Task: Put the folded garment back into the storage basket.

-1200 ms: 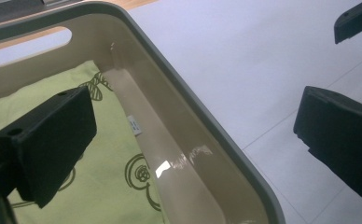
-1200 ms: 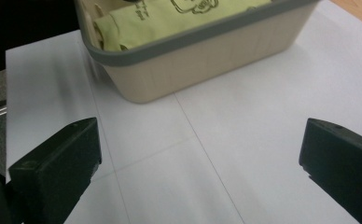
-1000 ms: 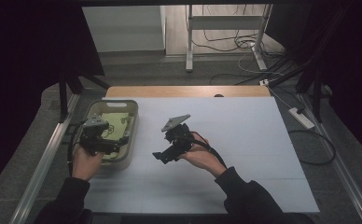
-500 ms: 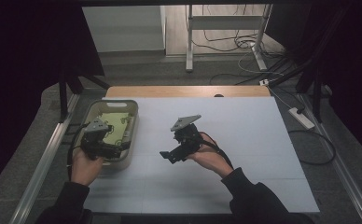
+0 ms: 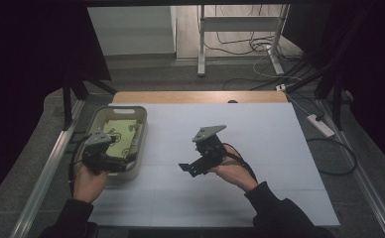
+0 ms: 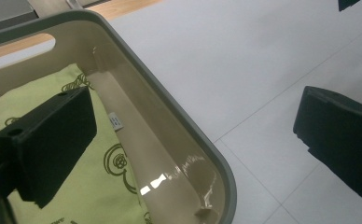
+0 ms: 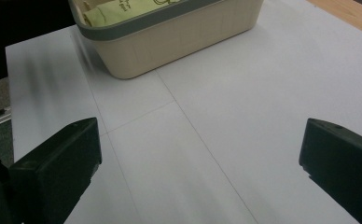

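Note:
A beige basket (image 5: 140,130) stands at the table's left with a green printed cloth (image 5: 122,133) lying in it. My left gripper (image 5: 112,163) is at the basket's near right corner. In the left gripper view it (image 6: 193,140) is open: one jaw hangs over the cloth (image 6: 100,186), the other outside over the table, with the basket wall (image 6: 170,116) between them. My right gripper (image 5: 188,168) is held over the middle of the table and points left toward the basket. It (image 7: 198,163) is open and holds nothing, with the basket (image 7: 179,42) farther ahead.
A white mat (image 5: 270,148) covers the table, and a wooden strip (image 5: 195,96) shows along the far edge. A metal rail (image 5: 46,173) runs beside the basket. A power strip (image 5: 321,125) and cables lie on the floor at the right.
My right gripper has drifted to the right, away from the basket, still open. The left gripper has stayed at the basket's near corner.

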{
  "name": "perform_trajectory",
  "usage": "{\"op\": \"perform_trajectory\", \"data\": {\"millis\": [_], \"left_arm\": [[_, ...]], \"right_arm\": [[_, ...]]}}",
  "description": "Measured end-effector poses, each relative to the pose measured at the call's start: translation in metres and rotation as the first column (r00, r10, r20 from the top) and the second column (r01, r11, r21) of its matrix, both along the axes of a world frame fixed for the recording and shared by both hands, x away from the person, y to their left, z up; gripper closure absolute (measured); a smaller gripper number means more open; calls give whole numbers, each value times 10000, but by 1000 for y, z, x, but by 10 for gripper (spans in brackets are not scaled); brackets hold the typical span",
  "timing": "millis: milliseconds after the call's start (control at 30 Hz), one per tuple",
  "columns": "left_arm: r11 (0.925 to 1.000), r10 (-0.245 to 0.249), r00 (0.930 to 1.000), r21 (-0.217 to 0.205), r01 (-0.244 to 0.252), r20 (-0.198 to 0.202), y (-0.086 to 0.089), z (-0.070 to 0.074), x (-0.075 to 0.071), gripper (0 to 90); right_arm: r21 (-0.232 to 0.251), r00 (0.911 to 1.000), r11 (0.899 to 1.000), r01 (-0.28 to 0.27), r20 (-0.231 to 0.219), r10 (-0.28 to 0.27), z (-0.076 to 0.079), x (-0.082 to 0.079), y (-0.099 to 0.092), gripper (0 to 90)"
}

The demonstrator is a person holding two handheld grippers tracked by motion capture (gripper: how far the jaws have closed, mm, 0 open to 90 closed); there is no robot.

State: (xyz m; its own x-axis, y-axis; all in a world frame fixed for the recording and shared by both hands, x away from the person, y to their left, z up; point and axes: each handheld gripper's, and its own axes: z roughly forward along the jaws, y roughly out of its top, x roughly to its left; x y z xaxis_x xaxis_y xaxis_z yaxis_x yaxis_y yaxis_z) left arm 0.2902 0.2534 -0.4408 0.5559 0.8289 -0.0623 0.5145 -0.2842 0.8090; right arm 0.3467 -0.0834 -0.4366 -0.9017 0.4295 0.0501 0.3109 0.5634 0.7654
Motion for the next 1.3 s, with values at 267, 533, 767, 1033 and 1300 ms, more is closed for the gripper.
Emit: {"op": "perform_trajectory", "data": {"millis": [267,533,767,1033,1300], "left_arm": [[10000,58,10000,-50,-58,52,-1,1,-7,0],[9999,88,9998,66,-90,174,-3,1,-13,0],[9999,91,9998,78,-92,154,-3,0,-18,0],[9999,22,9999,160,-24,134,-4,-1,-26,0],[9994,44,10000,334,-45,34,-4,-3,-35,0]], "right_arm": [[237,9999,9997,104,18,-104,5,-7,-14,0],[155,9996,9995,267,50,-268,6,-14,-27,0],[238,9992,9989,403,51,-404,7,-20,-42,0],[241,9977,9975,671,-28,-670,6,-27,-62,0],[143,9942,9942,1063,-167,-1060,5,-34,-88,0]]}}
